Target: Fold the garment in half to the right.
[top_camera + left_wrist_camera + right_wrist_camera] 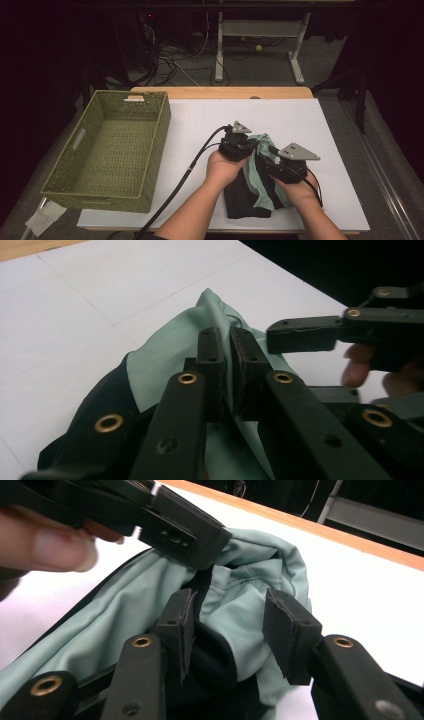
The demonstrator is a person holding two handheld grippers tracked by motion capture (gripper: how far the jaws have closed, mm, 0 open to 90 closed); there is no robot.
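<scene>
The garment (257,175) is a soft piece of cloth, black outside with a mint green lining, and it lies crumpled on the white tabletop (310,115) near the front edge, a little toward the right side. I judge it light and very limp: it will sag and fold wherever it is not supported, and the smooth lining may slide between the pads. A hold on a doubled fold or a seam should be safer than a hold on a single thin layer.

The left gripper (226,347) has its fingers (209,360) nearly together, pinching a raised fold of the green lining. The right gripper (227,617) stands just beside it with its fingers (282,627) moderately apart; green and black cloth sits between them, but the pads do not press on it, as far as I can see. Because the two grippers are so close together, I think one could catch the other if it closes now.

A woven green basket (112,150) stands on the left side of the tabletop, well apart from the garment. The white surface looks flat and smooth, with a wooden strip (220,92) along the far edge. The room behind is dark, with cables (175,55) on the floor and a white table frame (260,30).
</scene>
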